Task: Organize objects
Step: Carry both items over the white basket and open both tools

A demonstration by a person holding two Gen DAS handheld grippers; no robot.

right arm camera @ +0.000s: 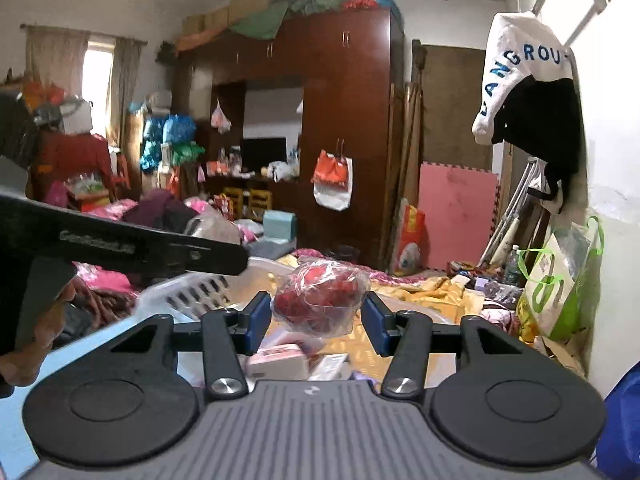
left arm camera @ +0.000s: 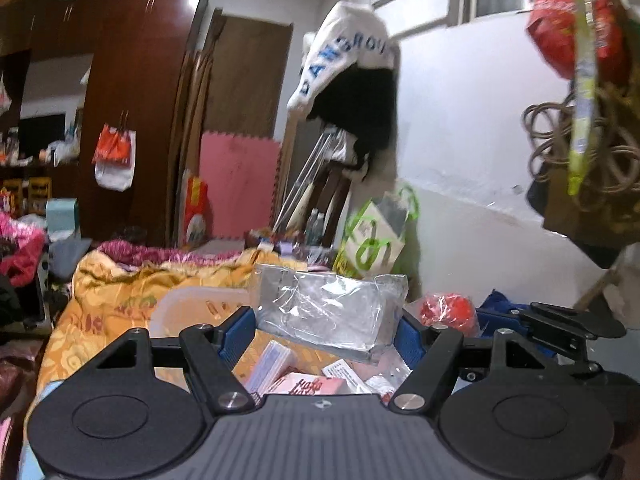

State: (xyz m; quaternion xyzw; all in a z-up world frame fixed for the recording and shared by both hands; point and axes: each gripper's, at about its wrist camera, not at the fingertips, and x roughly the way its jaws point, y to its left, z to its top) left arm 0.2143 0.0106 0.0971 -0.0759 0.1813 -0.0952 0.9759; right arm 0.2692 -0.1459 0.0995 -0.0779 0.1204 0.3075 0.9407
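Observation:
My left gripper [left arm camera: 326, 334] is shut on a grey box wrapped in clear plastic [left arm camera: 328, 312] and holds it above the bed. My right gripper [right arm camera: 316, 326] is shut on a clear bag of red items [right arm camera: 320, 300], also lifted; the same bag shows in the left wrist view [left arm camera: 448, 312] next to the right gripper's black body [left arm camera: 560, 324]. Below both lie small pink and white boxes [left arm camera: 296, 384] [right arm camera: 280, 360] on the orange patterned bedspread [left arm camera: 120, 300]. The left gripper's black arm [right arm camera: 120, 248] crosses the right wrist view at left.
A white slotted laundry basket [right arm camera: 200, 292] lies on the bed behind the grippers. A white wall [left arm camera: 480, 220] with a green-handled bag [left arm camera: 376, 236] is close on the right. A dark wardrobe [right arm camera: 344, 140] and a pink mat [right arm camera: 456, 212] stand beyond the bed.

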